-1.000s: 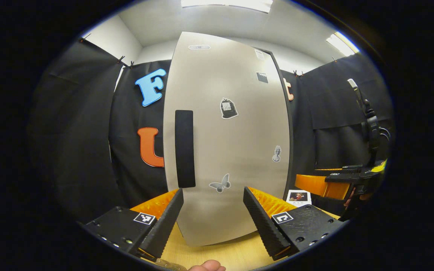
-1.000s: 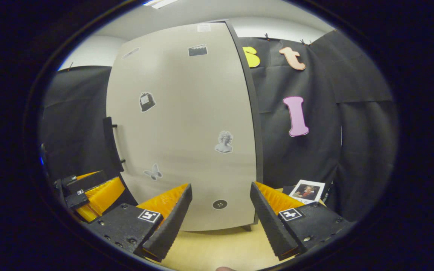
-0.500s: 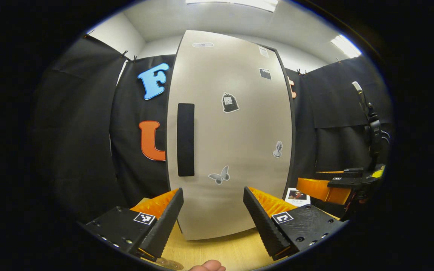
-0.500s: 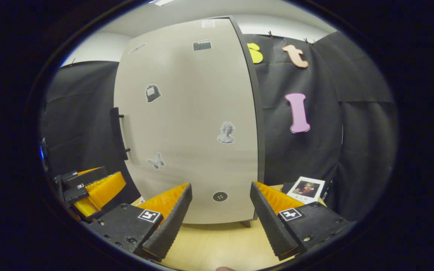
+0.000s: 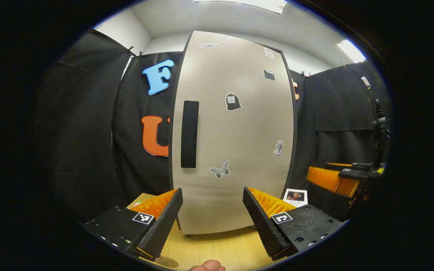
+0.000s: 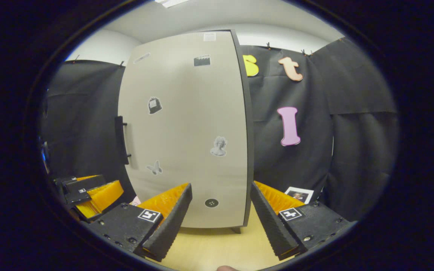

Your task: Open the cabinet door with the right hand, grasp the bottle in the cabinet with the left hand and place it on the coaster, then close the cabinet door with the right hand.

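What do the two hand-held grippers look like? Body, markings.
Left hand-held gripper and right hand-held gripper match: two wedge-shaped fingers with ribbed inner faces, on black blocky carriages with screws. Each carriage carries a small square black-and-white marker.

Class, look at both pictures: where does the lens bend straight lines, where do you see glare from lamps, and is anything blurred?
Left gripper view: the cabinet door bulges, its straight edges bowed; a ceiling lamp glares at upper right. Right gripper view: the door bows likewise, with a soft shadow beneath it on the table. Both views look sharp.
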